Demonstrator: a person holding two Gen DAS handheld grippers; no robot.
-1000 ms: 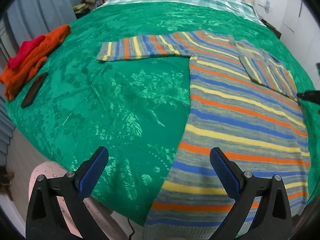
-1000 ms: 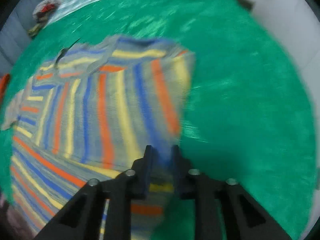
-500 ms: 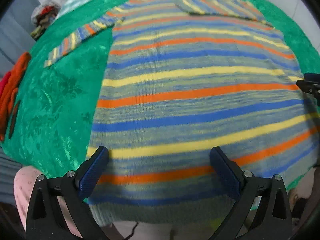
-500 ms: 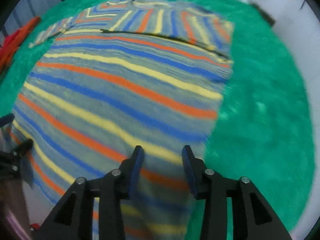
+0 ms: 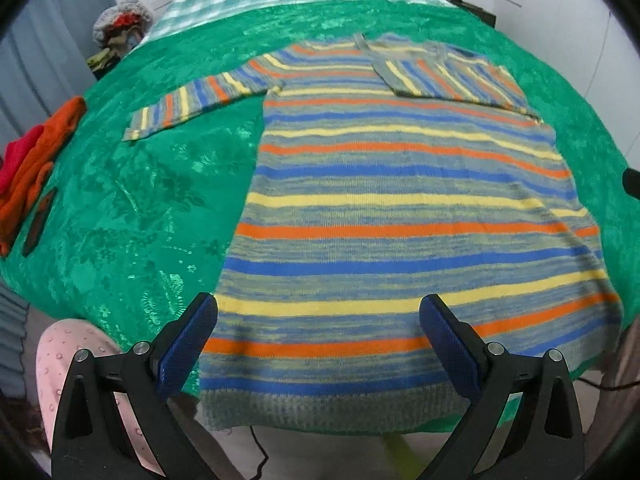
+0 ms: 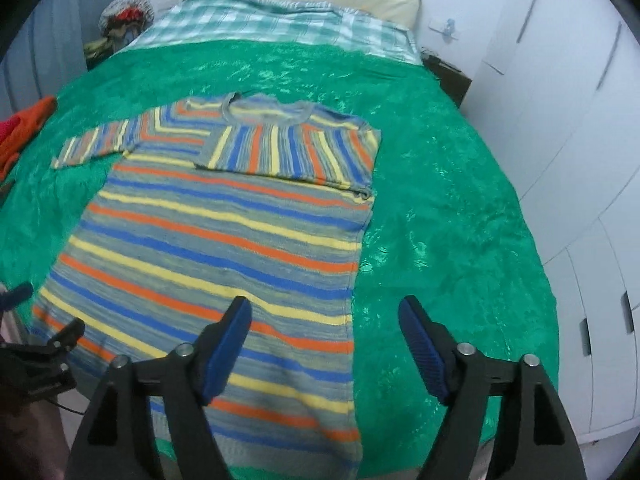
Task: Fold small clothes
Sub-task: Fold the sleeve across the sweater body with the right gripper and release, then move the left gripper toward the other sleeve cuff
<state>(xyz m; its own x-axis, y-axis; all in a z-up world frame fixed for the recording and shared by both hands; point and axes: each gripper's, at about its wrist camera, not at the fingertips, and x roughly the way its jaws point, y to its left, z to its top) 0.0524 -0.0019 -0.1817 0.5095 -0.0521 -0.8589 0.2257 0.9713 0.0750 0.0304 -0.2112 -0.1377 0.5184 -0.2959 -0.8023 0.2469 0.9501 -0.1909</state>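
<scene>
Since a second ago the right sleeve has gone from the right gripper's [image 6: 324, 344] pinch to lying folded across the chest of the striped sweater [image 5: 400, 216], and that gripper has drawn back, its fingers opening with nothing between them. Off to the left, orange and red clothes [image 5: 36, 164] wait on the green bedspread [image 5: 132, 208], out of the way. Next, the left sleeve [image 5: 200, 100] lies stretched out flat, likely the next fold. The left gripper [image 5: 318, 346] hangs over the hem, fingers released and empty.
</scene>
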